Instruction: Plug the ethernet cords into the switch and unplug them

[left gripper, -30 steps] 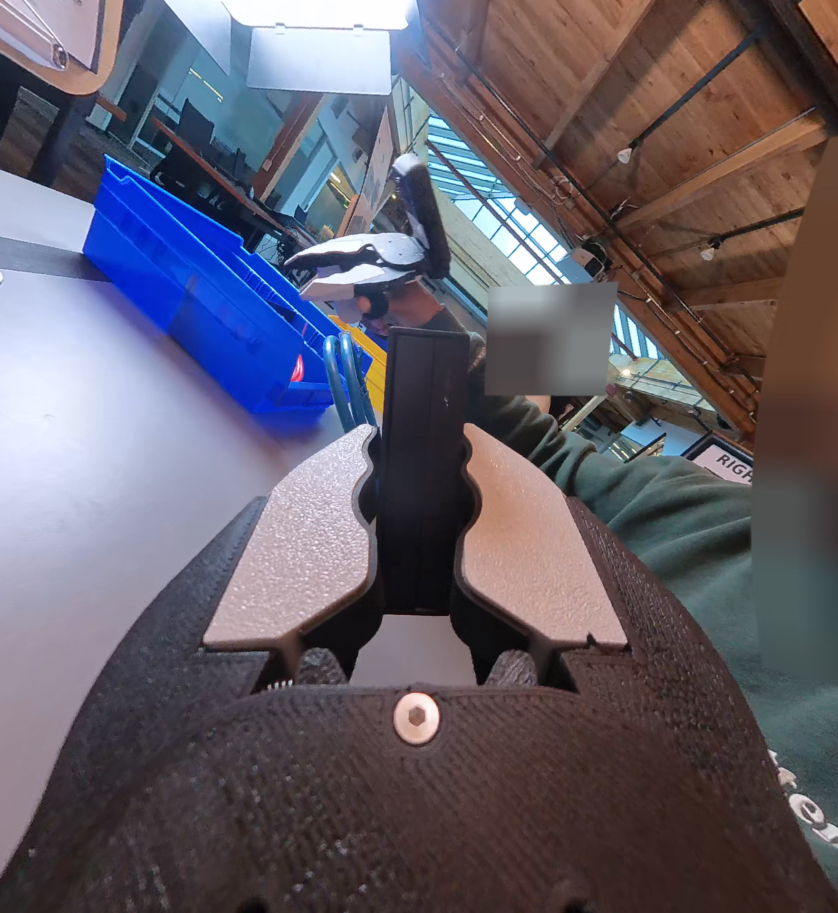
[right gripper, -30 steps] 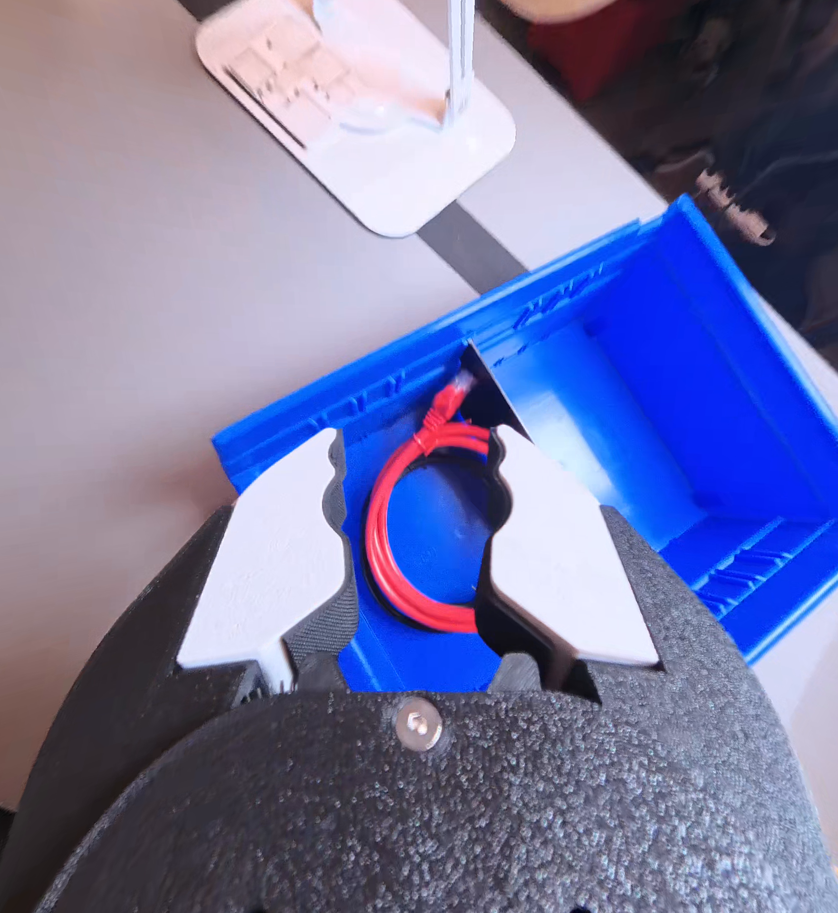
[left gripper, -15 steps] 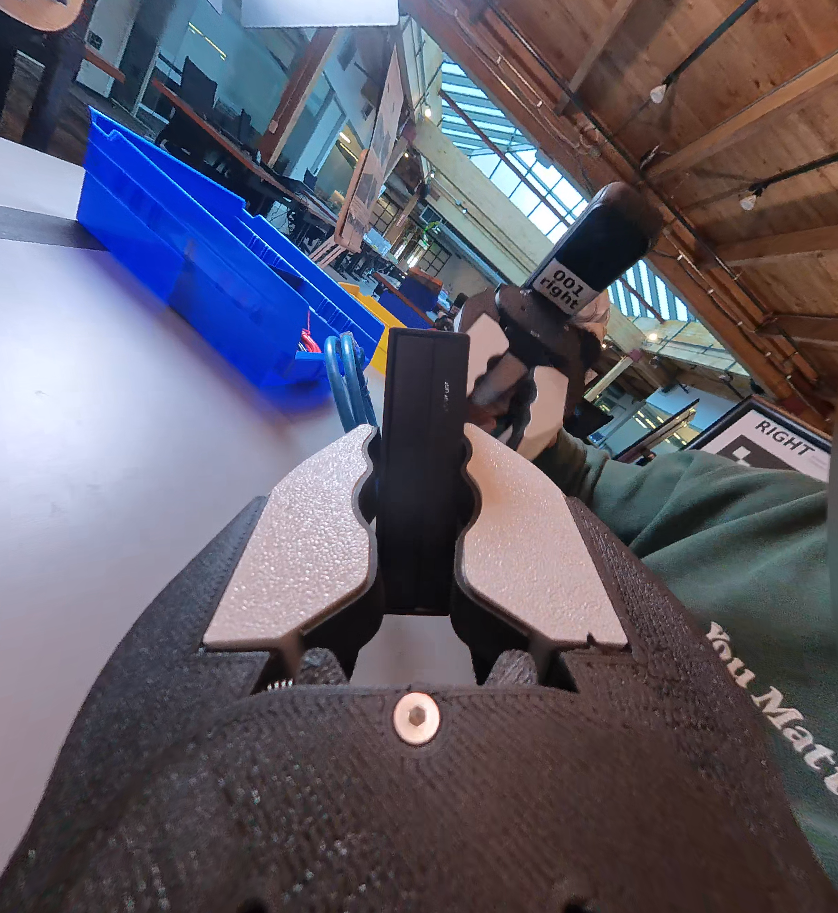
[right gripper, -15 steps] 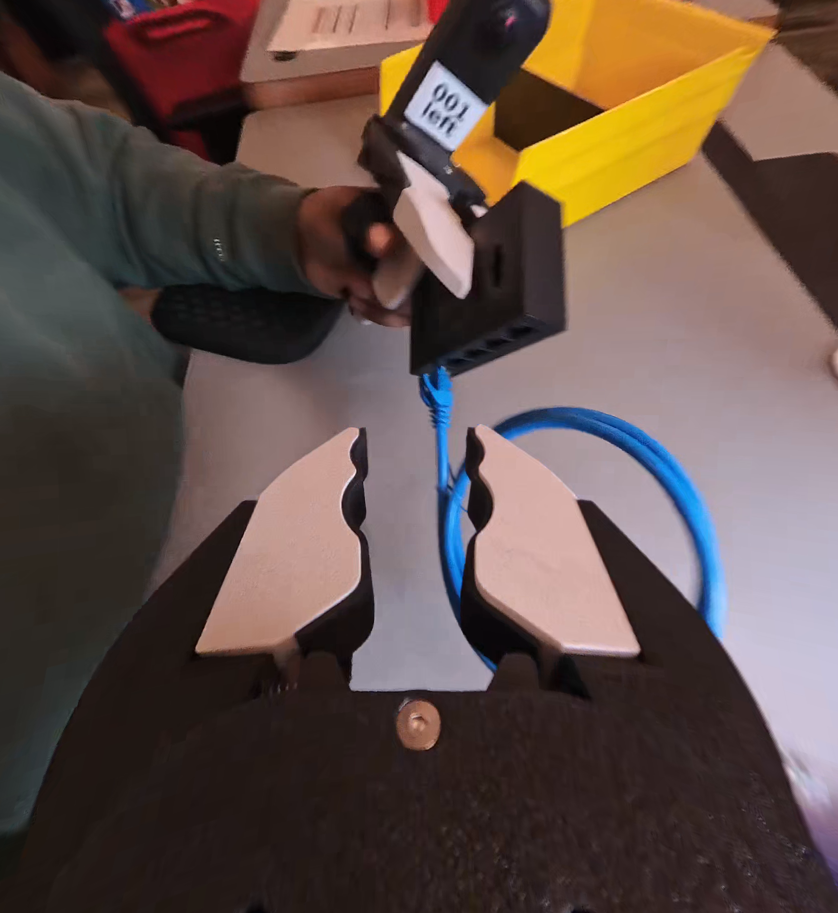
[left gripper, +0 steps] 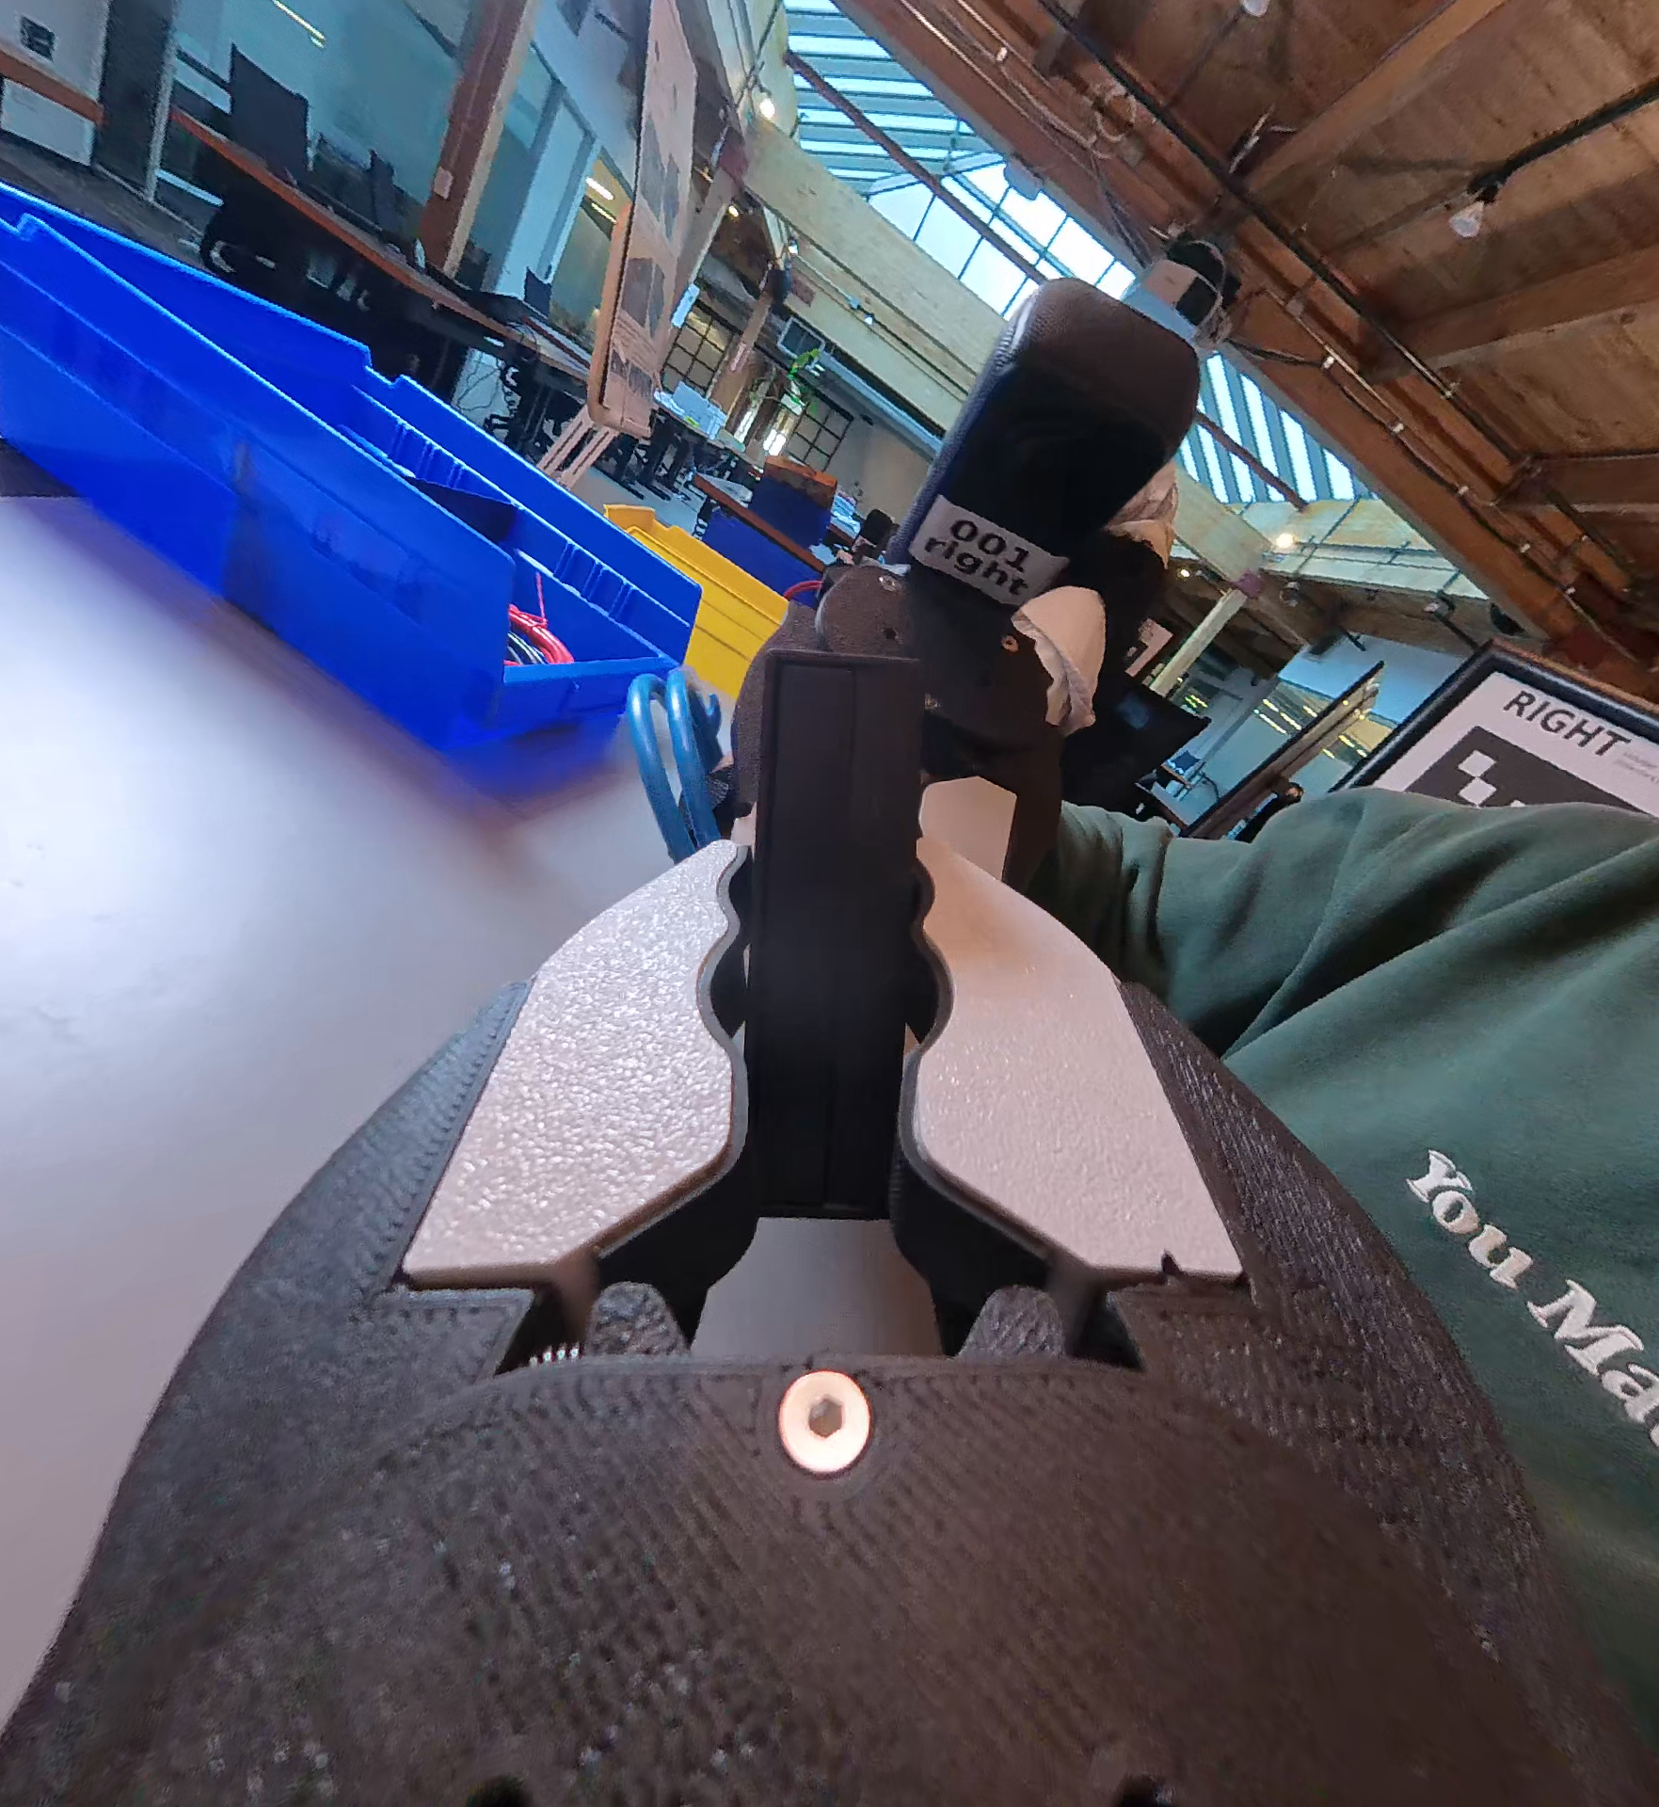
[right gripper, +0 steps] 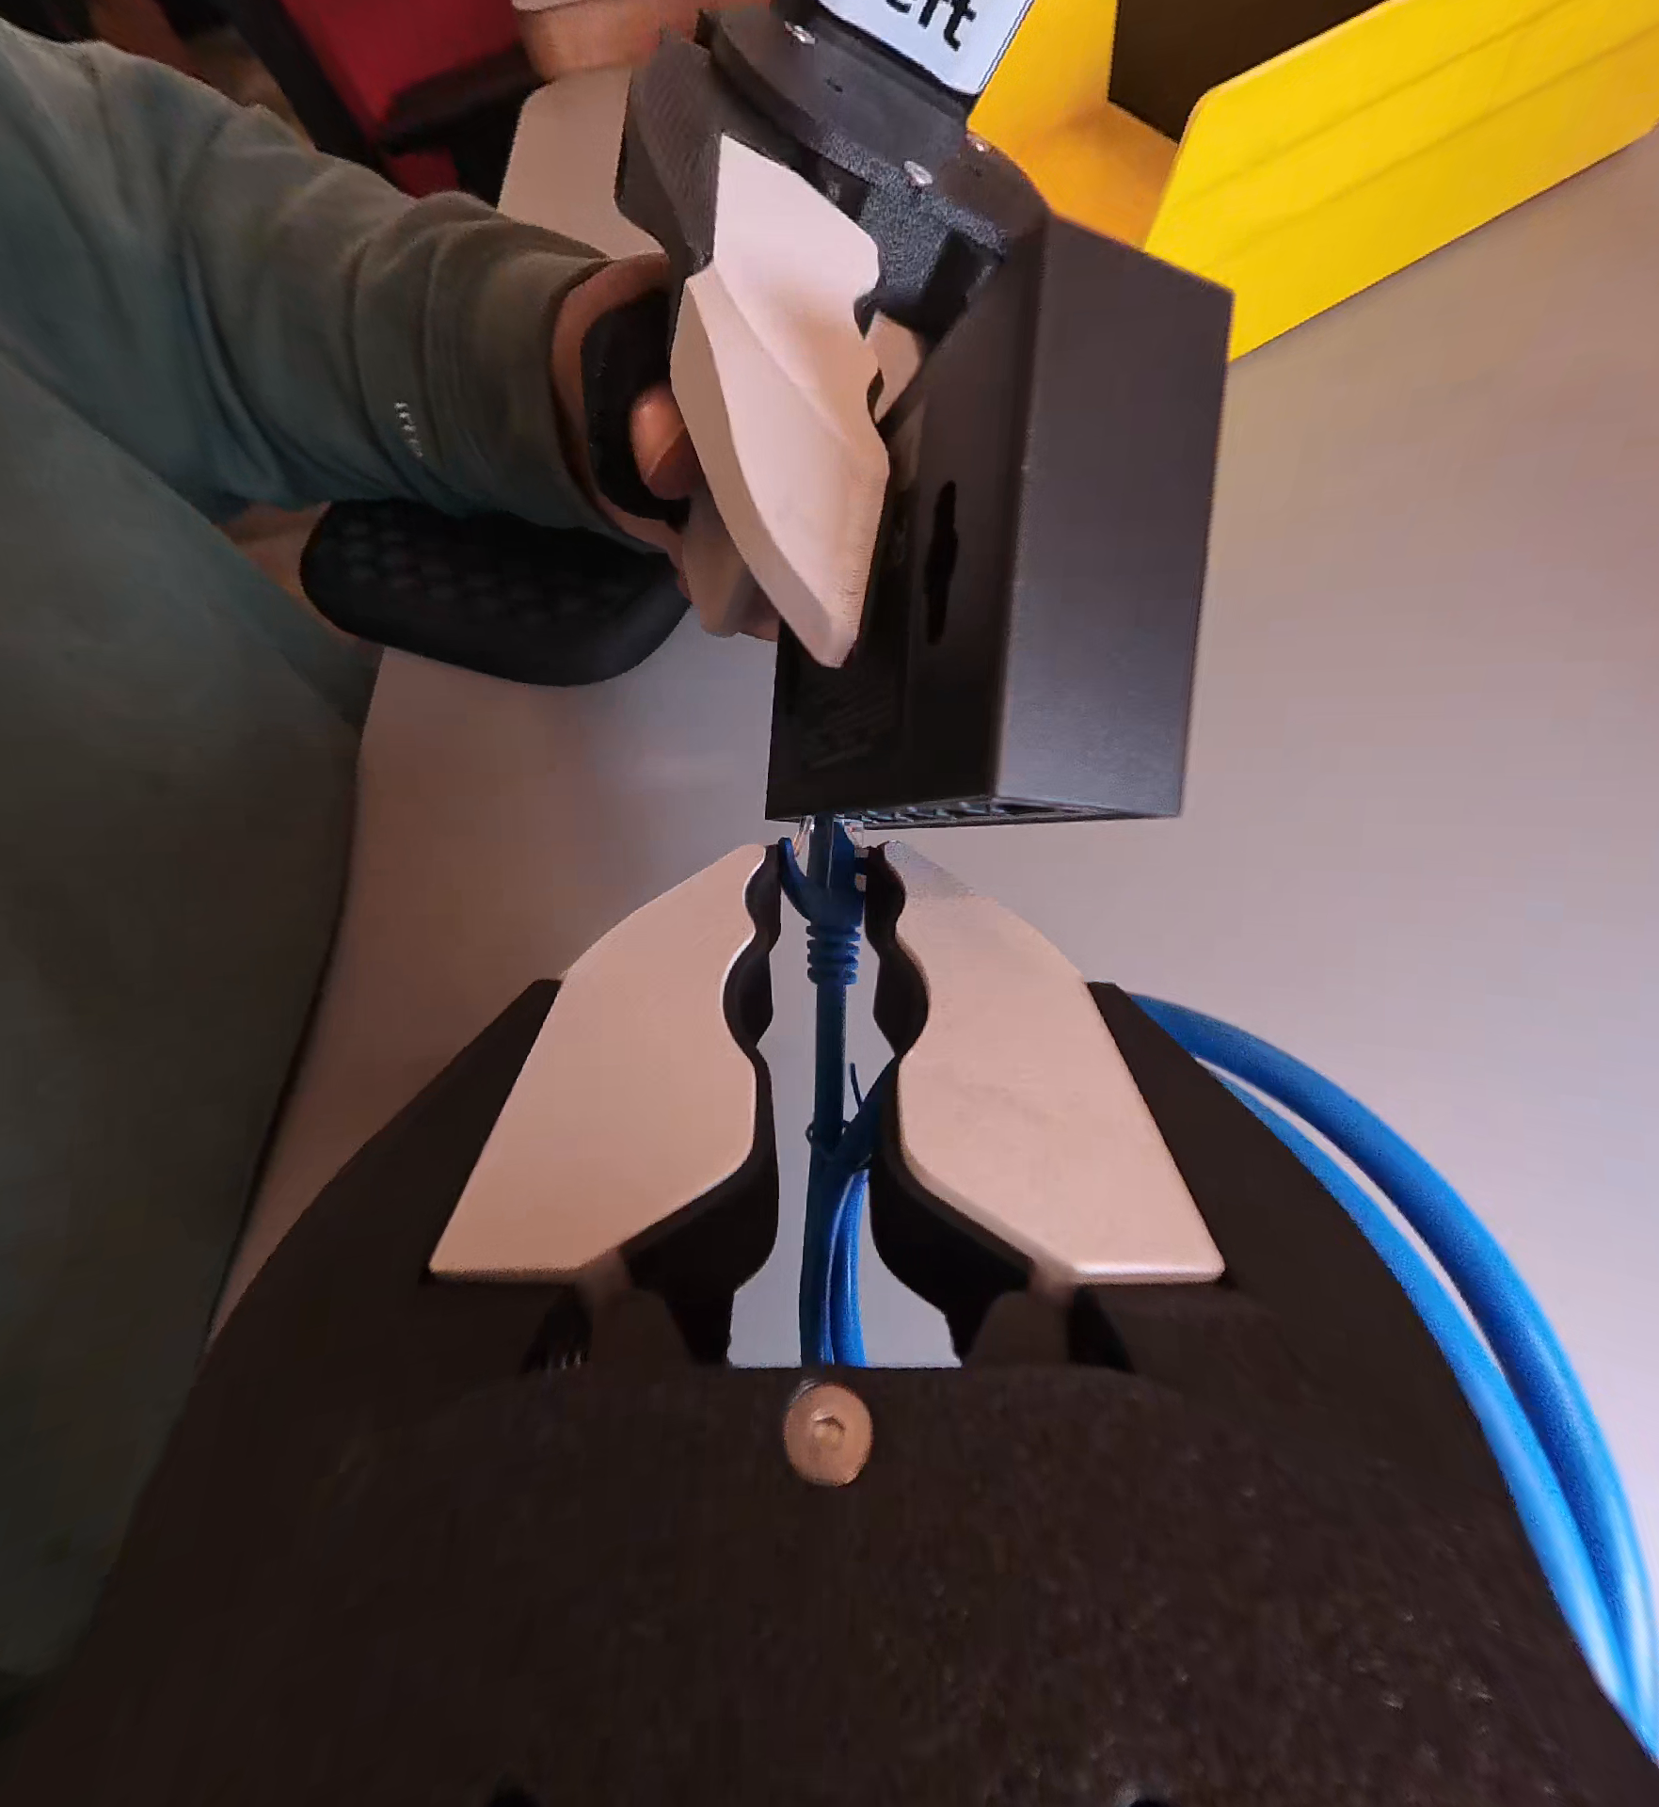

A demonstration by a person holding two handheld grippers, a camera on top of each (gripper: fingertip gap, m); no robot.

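Black boxy switch clamped in left claw; blue cord pinched by right claw.

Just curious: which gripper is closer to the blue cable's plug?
Right. The right gripper has its fingers around the blue cable's plug; the left gripper clamps the switch above it.

Grey table; timber ceiling, skylights, glass partitions.

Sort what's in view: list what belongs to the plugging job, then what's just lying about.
In the job:
- switch, clamped in the left gripper
- blue ethernet cord, its plug at the switch, between the right gripper fingers
- red cord in the blue bin

Lying about:
- yellow bin
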